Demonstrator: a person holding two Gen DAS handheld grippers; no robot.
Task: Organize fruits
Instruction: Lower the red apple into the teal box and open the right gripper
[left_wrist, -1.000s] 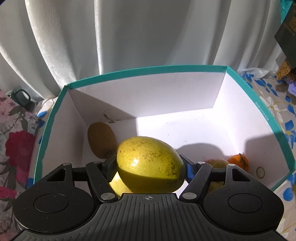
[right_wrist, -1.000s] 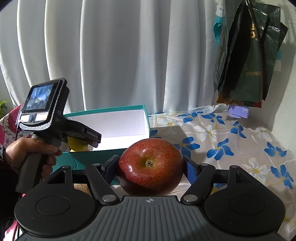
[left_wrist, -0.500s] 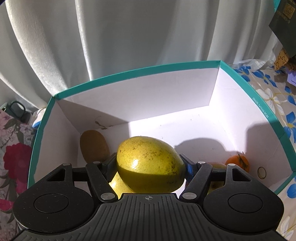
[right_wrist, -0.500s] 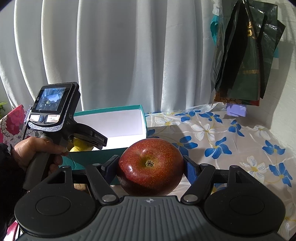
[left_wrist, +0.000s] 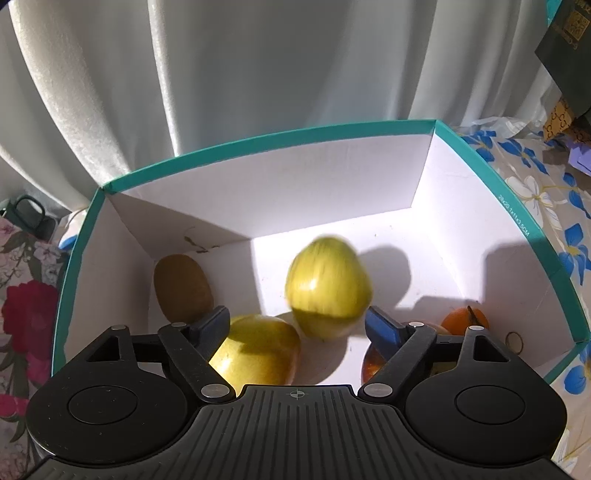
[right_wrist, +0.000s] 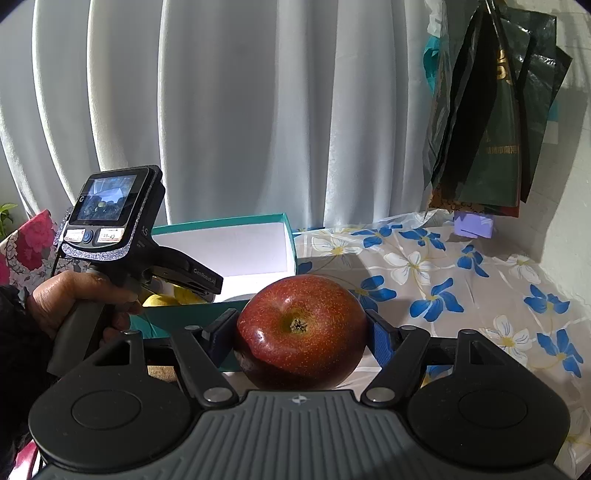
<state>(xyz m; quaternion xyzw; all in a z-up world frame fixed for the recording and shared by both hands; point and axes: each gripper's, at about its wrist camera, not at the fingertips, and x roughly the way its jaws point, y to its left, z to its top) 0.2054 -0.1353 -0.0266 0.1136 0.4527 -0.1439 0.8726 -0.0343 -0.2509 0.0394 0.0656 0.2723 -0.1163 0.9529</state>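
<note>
The teal box (left_wrist: 491, 181) stands on the flowered table (right_wrist: 461, 273), near its back edge by the curtain. The red apple (right_wrist: 301, 330), firm, smooth and rather heavy, is pinched at its widest sides by the right gripper (right_wrist: 301, 336). The left gripper (left_wrist: 297, 326) is opening above the box, and the blurred yellow fruit (left_wrist: 327, 286) is free between the pads; I judge it bruises easily.

Left tool (left_wrist: 297, 325) jaws opening now, no longer clamped on yellow fruit (left_wrist: 328, 288); fruit is blurred, free of the pads, inside teal box (left_wrist: 258, 147).
</note>
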